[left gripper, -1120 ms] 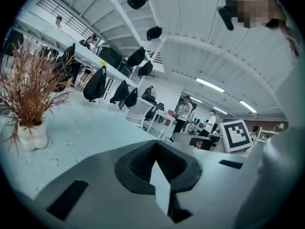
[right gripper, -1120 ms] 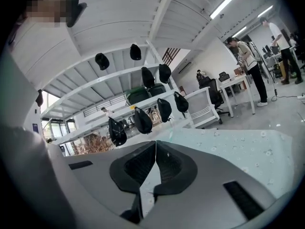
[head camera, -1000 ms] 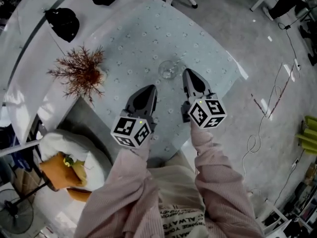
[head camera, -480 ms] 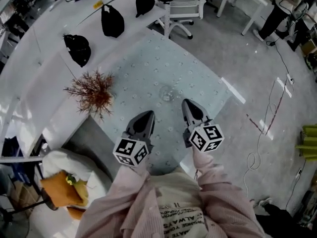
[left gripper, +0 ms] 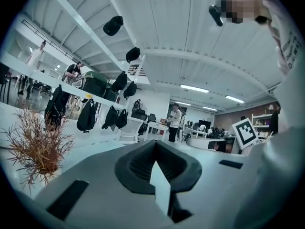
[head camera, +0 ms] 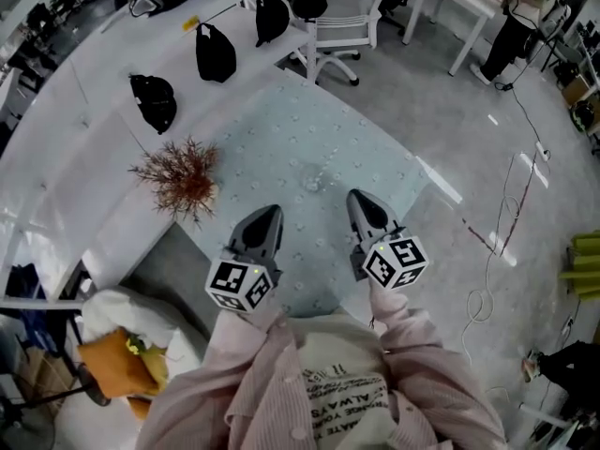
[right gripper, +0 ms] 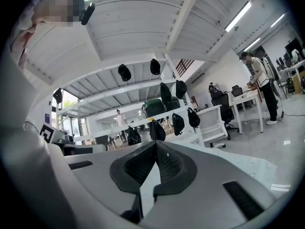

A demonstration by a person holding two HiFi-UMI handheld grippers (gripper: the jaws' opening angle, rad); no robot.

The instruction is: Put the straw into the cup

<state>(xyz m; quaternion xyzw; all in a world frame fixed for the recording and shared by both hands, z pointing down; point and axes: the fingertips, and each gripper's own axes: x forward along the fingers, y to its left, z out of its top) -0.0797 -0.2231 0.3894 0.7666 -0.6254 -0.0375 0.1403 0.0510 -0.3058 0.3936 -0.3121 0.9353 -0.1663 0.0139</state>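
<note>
A small clear cup (head camera: 312, 178) stands near the middle of the pale patterned table (head camera: 375, 157); it is faint and I cannot make out a straw in or near it. My left gripper (head camera: 264, 216) hangs short of the cup over the table's near edge, jaws shut and empty. To the cup's near right my right gripper (head camera: 360, 201) is also shut and empty. In the left gripper view the left gripper (left gripper: 155, 144) points out over the room, jaw tips together. The right gripper (right gripper: 155, 144) does the same in its own view. Neither gripper view shows the cup.
A dried reddish plant (head camera: 178, 172) stands at the table's left edge, also plant (left gripper: 35, 147). Black bags (head camera: 216, 52) lie on the white shelf behind. A white chair (head camera: 336, 17) is at the far side. An orange object on a white seat (head camera: 112, 359) sits at lower left.
The head view has lifted and taken in more of the room. Both grippers have drawn back toward the body, farther from the cup, and stay shut.
</note>
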